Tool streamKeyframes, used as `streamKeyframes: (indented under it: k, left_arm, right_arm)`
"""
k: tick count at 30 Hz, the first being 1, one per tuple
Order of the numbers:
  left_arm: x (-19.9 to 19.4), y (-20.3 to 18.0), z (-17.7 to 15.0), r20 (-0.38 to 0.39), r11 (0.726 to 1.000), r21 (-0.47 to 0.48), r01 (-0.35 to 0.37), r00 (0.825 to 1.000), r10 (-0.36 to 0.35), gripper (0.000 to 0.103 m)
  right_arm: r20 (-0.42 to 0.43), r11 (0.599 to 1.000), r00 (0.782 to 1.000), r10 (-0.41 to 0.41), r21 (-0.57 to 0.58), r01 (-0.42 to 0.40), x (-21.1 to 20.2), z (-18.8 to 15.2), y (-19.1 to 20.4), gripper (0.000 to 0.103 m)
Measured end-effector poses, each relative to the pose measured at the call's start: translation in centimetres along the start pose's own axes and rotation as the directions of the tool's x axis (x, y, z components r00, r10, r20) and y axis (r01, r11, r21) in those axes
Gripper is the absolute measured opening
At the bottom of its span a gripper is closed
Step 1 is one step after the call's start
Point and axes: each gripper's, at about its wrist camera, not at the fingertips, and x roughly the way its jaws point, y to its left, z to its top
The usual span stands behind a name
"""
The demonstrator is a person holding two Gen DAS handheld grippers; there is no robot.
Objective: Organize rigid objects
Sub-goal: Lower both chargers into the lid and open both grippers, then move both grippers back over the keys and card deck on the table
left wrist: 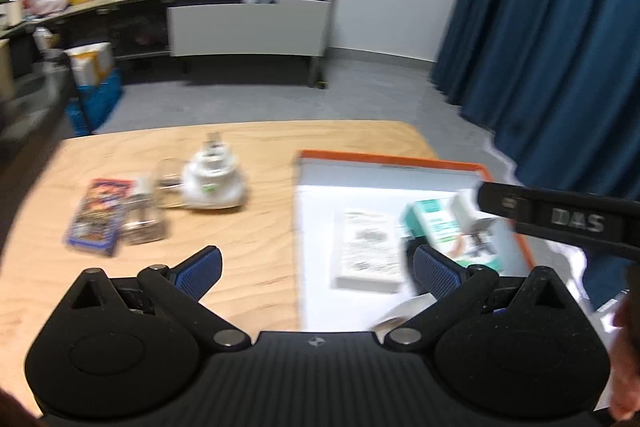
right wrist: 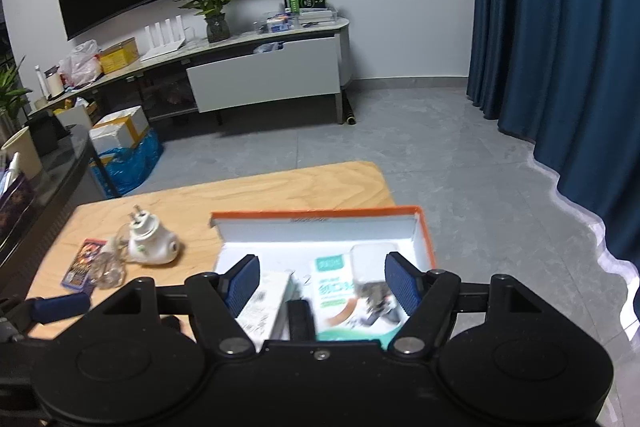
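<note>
White box (left wrist: 370, 251) lies lengthwise, seemingly flat, in the orange-rimmed tray (left wrist: 384, 158); both left gripper (left wrist: 316, 267) and right gripper (right wrist: 322, 281) fingers wide apart, empty

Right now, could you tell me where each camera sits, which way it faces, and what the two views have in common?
Left wrist: on the left gripper, above the wooden table, facing the TV cabinet; open fingers, right gripper's arm at right.
Right wrist: on the right gripper, over the orange-rimmed box, facing likewise; open fingers, left fingertip at lower left.
Shared: table, box, white plug-in device, teal package.
</note>
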Motion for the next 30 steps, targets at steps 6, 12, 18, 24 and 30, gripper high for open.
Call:
streamKeyframes:
  k: [6,12,18,24,30]
  left_arm:
    - [-1.8,4.1,-0.8,-0.025,0.996,-0.037,-0.075,0.997,0.074,0.103]
    - [-3.1,7.8,-1.9,-0.051,0.987,-0.058,-0.152,0.987,0.149,0.103]
    - [-3.8,10.9,-2.2,-0.058,0.975,-0.104,-0.195,0.98,0.19,0.103]
    - [-4.0,12.8,-2.4,-0.057,0.97,-0.133,-0.205,0.978,0.199,0.103]
    - [-3.4,13.8,-2.7,-0.066,0.97,-0.139,-0.2,0.979,0.192,0.103]
  right_arm:
    - [-0.032,0.999,0.999,0.037,-0.035,-0.038,-0.6,-2.0,2.7,0.083]
    - [-0.049,0.993,0.996,0.08,-0.081,-0.084,-1.0,-3.2,6.0,0.083]
    - [-0.062,0.983,0.991,0.118,-0.133,-0.126,-1.0,-4.0,8.8,0.082]
    - [-0.079,0.975,0.988,0.135,-0.166,-0.147,-0.6,-4.7,10.6,0.083]
    - [-0.096,0.969,0.985,0.146,-0.185,-0.162,-0.2,-5.2,11.7,0.083]
